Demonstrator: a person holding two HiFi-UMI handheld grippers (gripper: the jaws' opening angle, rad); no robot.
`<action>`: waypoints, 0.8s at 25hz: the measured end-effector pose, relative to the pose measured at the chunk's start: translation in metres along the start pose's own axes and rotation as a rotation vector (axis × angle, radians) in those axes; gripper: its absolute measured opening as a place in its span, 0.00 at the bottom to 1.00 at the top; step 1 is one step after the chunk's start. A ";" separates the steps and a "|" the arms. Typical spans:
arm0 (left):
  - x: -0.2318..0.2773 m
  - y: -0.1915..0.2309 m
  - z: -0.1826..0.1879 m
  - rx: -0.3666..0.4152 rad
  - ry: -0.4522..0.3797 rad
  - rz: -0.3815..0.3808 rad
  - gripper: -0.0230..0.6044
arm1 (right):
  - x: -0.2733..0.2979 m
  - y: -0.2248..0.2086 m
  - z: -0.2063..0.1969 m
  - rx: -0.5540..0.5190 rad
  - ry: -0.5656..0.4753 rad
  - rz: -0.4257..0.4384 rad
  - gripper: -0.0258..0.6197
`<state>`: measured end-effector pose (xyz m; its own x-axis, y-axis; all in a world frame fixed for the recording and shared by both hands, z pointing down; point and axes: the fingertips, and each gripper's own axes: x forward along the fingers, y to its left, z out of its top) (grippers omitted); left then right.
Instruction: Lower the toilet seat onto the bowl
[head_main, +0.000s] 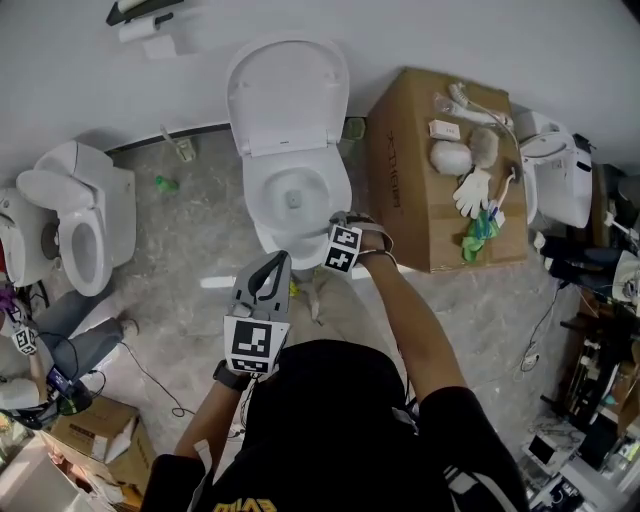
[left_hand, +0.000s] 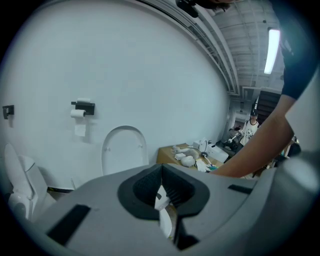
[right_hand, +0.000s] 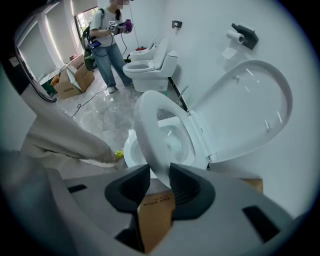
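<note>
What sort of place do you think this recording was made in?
Probably a workshop or test room, not a home bathroom: a toilet with a second toilet along the same wall, a cardboard box beside it.

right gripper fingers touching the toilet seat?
Touching. Right gripper view: the right gripper has its fingers pinching the toilet seat rim, no gap on either side.

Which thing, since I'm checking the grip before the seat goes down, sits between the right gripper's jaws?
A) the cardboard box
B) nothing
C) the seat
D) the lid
C: in the right gripper view the right gripper has its jaws pressed on both faces of the seat at its rim, while the lid leans back open behind it.
</note>
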<state>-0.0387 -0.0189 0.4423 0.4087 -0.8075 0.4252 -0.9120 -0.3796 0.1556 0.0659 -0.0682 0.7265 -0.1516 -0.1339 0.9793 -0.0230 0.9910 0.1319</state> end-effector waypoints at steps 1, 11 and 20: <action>0.000 -0.001 -0.002 0.001 0.003 -0.003 0.06 | 0.002 0.002 -0.001 0.005 0.005 -0.003 0.22; 0.002 -0.004 -0.014 0.026 0.010 -0.010 0.06 | 0.023 0.025 -0.011 0.081 0.026 0.021 0.27; -0.003 -0.002 -0.036 0.059 0.017 0.000 0.06 | 0.034 0.041 -0.015 0.115 0.015 0.026 0.27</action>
<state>-0.0393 0.0008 0.4727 0.4072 -0.8000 0.4407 -0.9082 -0.4057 0.1026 0.0745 -0.0324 0.7674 -0.1389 -0.1074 0.9845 -0.1325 0.9872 0.0890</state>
